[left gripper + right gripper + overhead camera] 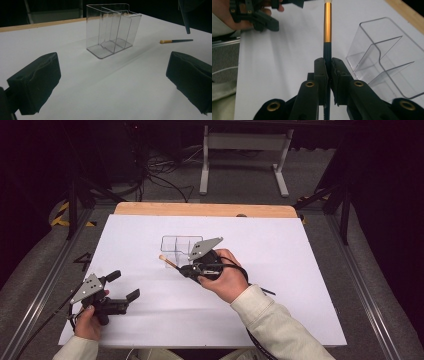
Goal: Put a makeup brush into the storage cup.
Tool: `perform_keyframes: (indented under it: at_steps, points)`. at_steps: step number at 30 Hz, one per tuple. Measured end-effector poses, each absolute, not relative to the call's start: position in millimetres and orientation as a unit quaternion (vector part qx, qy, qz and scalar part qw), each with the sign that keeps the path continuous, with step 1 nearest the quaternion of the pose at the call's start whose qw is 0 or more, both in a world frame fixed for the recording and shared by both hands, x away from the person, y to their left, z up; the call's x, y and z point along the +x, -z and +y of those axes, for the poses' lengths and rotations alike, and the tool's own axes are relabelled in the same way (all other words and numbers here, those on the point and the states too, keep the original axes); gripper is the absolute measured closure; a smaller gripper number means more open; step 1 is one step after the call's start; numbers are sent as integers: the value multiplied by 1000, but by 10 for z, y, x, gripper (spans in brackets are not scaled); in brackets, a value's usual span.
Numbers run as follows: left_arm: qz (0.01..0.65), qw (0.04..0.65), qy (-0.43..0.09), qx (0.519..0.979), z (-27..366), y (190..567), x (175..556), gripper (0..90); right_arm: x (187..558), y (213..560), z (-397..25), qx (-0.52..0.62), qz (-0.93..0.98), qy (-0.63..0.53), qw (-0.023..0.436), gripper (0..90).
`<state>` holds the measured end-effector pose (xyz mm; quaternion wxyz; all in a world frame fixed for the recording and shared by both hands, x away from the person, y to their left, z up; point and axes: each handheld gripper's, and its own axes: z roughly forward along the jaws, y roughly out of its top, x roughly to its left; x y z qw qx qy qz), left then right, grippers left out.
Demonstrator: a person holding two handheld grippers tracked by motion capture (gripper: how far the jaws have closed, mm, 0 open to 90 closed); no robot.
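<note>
Right gripper [327, 72] clamped on brush [327, 27] just left of clear organizer [181, 247]; left gripper [123, 285] jaws apart, near-left on counter [300, 270].

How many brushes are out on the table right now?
1. The brush is clamped in the right tool, held above the white sheet beside the clear organizer. None visible inside the organizer.

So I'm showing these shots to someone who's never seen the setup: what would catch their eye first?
Probably the right gripper near the middle of the white table, shut on a thin brush with a gold band that sticks out past its jaws. Right beside it stands a clear plastic organizer with upright dividers and nothing in it. The left gripper is held open at the near left corner, gripping nothing.
</note>
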<state>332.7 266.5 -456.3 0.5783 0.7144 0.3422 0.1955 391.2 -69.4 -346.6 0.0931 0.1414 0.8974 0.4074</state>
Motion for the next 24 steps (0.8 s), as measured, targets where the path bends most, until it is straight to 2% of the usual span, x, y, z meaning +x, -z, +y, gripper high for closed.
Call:
perform_keyframes:
  at_steps: [24]
  points:
    - [344, 579, -195, 713, 2667, 4567, 3328, 2, 3931, 3536, -900, 179, 790, -567, 149, 832]
